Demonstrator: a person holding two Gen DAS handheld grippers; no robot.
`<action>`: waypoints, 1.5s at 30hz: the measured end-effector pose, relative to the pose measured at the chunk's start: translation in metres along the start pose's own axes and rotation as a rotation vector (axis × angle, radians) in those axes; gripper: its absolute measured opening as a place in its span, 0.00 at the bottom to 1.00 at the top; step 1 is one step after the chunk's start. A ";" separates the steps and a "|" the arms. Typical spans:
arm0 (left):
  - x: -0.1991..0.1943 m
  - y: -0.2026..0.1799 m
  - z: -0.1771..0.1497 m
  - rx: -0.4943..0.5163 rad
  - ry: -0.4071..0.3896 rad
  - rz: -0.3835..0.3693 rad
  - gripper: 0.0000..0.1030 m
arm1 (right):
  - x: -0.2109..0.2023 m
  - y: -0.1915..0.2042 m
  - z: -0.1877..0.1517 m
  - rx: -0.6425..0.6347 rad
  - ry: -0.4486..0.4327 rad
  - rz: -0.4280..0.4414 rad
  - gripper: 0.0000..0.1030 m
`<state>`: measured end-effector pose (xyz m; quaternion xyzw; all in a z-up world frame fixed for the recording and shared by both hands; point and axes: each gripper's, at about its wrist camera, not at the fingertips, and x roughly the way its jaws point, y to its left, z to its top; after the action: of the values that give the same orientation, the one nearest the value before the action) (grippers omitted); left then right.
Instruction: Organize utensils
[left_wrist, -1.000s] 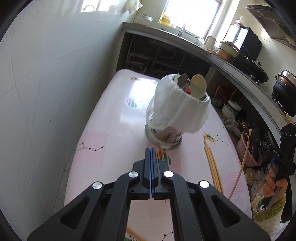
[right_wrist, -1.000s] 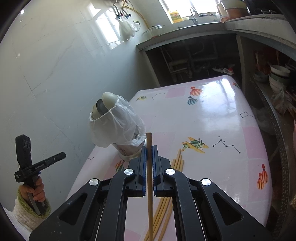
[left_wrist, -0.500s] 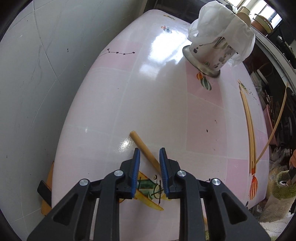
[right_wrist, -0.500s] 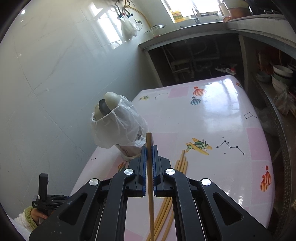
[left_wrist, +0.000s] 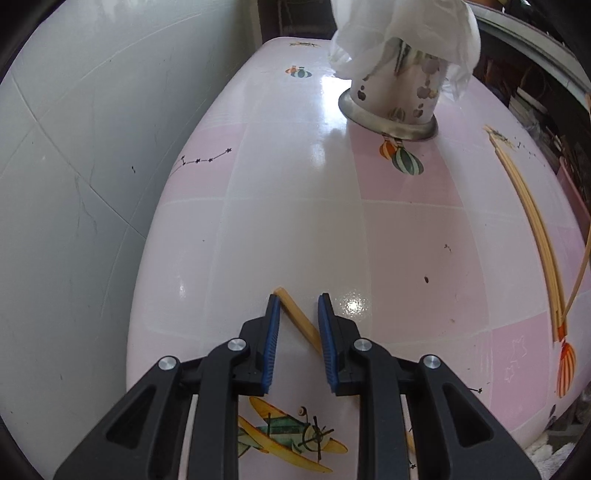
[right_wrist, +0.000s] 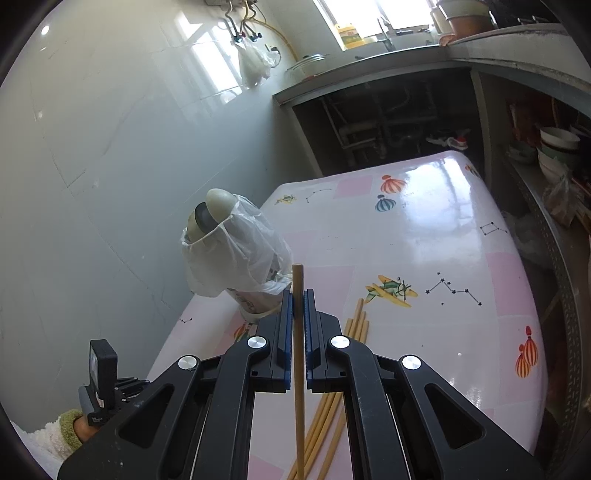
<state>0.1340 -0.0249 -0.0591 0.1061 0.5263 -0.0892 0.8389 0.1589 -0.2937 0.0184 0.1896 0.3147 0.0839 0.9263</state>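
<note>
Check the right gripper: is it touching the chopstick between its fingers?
Touching. The right wrist view shows the right gripper shut on the chopstick: both blue pads press its sides with no gap, and it stands upright above the table.

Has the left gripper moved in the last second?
Yes. The left gripper dropped and pulled back from the utensil holder, opening around a lone chopstick.

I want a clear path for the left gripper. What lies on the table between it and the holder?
In the left wrist view, only the chopstick between the left gripper's open fingers; beyond it, bare tablecloth up to the holder.
</note>
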 end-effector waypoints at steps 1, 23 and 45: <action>0.000 -0.003 0.001 0.012 -0.001 0.014 0.17 | 0.000 0.000 0.000 0.001 0.000 0.001 0.04; -0.072 0.017 0.017 -0.126 -0.251 -0.181 0.05 | -0.016 0.013 -0.001 -0.013 -0.030 -0.029 0.04; -0.268 0.042 0.121 -0.073 -0.953 -0.292 0.05 | -0.030 0.062 0.025 -0.093 -0.123 0.005 0.04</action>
<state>0.1346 -0.0071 0.2370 -0.0509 0.0964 -0.2259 0.9680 0.1485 -0.2530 0.0786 0.1520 0.2525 0.0892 0.9514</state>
